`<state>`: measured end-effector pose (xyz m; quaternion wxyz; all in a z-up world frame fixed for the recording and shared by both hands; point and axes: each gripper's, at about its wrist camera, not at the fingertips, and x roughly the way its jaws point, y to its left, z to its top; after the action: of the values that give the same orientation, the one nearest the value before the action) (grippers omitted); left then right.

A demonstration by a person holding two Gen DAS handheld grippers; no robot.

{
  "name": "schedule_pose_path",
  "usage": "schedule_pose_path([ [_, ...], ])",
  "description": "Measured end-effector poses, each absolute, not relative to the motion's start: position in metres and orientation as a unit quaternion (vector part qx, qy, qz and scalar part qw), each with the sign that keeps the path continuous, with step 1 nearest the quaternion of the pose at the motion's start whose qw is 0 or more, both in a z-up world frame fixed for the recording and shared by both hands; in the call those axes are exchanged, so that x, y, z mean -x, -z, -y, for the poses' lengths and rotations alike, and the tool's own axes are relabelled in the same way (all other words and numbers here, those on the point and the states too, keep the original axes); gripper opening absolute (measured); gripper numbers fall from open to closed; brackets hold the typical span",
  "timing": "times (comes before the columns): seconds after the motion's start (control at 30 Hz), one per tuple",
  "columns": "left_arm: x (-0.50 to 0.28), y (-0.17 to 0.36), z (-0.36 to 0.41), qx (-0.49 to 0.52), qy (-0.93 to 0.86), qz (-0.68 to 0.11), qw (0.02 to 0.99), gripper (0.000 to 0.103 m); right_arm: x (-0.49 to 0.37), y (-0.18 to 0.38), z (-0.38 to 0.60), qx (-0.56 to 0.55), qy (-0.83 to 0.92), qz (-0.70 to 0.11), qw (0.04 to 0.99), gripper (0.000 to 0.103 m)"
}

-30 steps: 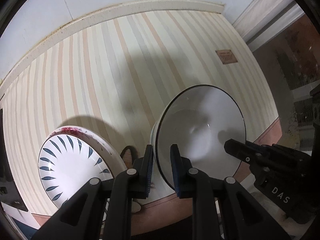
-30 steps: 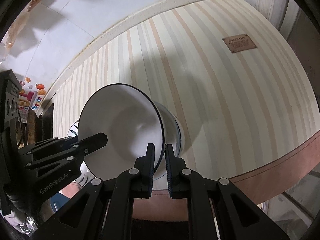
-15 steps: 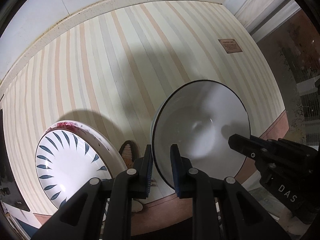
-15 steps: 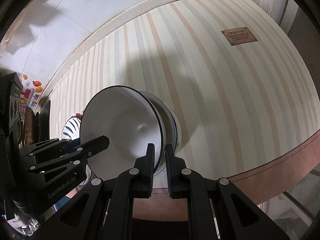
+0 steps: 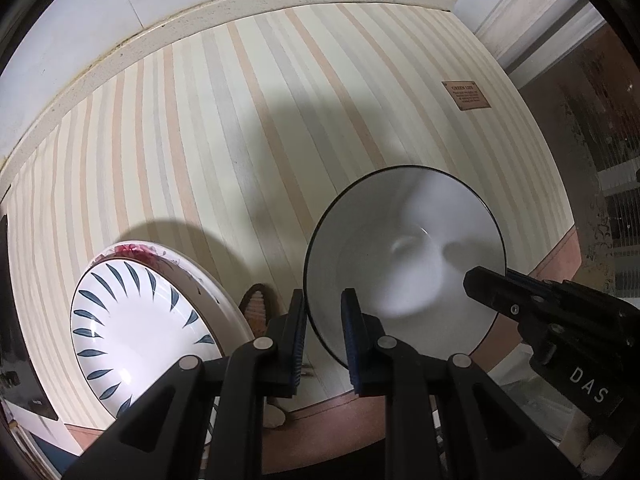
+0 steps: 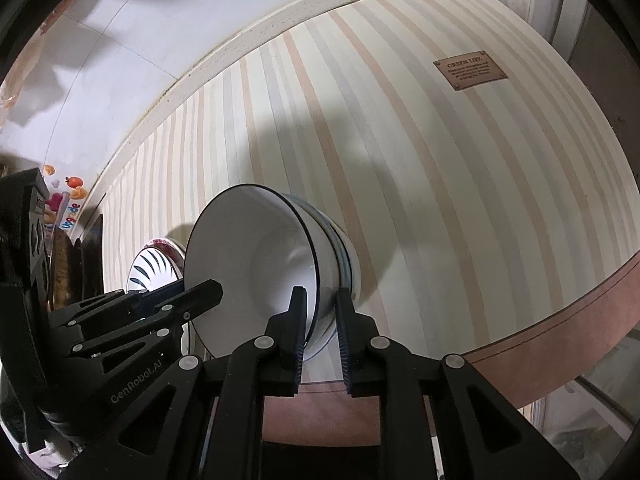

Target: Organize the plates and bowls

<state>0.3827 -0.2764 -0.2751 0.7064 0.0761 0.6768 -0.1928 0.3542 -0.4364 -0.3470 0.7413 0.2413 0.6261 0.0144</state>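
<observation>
Both tongs are matte black plastic with silver round screws at the joints and blue ribbed pads [image 5: 352, 336]. The left tongs [image 5: 323, 338] read "GenRobot.AI" in white; the right tongs [image 6: 320, 330] read "DAS".

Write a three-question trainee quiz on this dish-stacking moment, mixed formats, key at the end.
1. True or false: both grippers straddle the rim of the top bowl.
2. The patterned plate lies to which side of the bowl stack in the left wrist view? A. left B. right C. behind
3. Fill in: the brown label on the striped cloth reads "GREEN ____".

Key: 1 true, left gripper and right gripper; 2 A; 3 LIFE.
</observation>
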Motion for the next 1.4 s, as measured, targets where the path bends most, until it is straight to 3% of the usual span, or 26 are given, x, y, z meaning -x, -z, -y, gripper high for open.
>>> schedule_pose_path([
  [0.23,-0.379,0.265,0.275,-0.078,0.193,-0.671,0.711,0.016,-0.352,0.343,0.436,-0.237,-0.014,-0.626,0.743,0.018],
  [0.4,-0.365,0.228,0.266,-0.081,0.197,-0.645,0.734,0.016,-0.337,0.309,0.426,-0.198,-0.011,-0.609,0.768,0.019],
  [0.47,-0.356,0.208,0.259,-0.079,0.205,-0.629,0.746,0.021,-0.329,0.291,0.422,-0.176,-0.007,-0.6,0.78,0.025],
  [0.5,-0.352,0.202,0.256,-0.079,0.209,-0.623,0.75,0.023,-0.323,0.279,0.42,-0.167,-0.005,-0.593,0.787,0.036],
  [0.6,-0.341,0.177,0.245,-0.072,0.217,-0.603,0.764,0.033,-0.307,0.249,0.415,-0.151,-0.002,-0.576,0.803,0.054],
  [0.73,-0.331,0.156,0.237,-0.061,0.227,-0.587,0.775,0.073,-0.284,0.218,0.411,-0.147,0.006,-0.557,0.817,0.063],
  [0.83,-0.324,0.143,0.231,-0.054,0.235,-0.58,0.778,0.077,-0.27,0.202,0.408,-0.15,0.009,-0.551,0.821,0.073],
  [0.87,-0.322,0.14,0.23,-0.053,0.238,-0.578,0.779,0.087,-0.264,0.197,0.407,-0.15,0.01,-0.548,0.823,0.079],
  [0.97,-0.315,0.131,0.228,-0.048,0.248,-0.573,0.779,0.089,-0.252,0.187,0.406,-0.137,0.026,-0.545,0.827,0.085],
  [1.2,-0.298,0.112,0.224,-0.044,0.27,-0.563,0.78,0.09,-0.231,0.16,0.407,-0.136,0.036,-0.531,0.836,0.089],
  [1.4,-0.292,0.096,0.218,-0.029,0.28,-0.549,0.787,0.098,-0.217,0.133,0.41,-0.142,0.047,-0.505,0.85,0.091],
])
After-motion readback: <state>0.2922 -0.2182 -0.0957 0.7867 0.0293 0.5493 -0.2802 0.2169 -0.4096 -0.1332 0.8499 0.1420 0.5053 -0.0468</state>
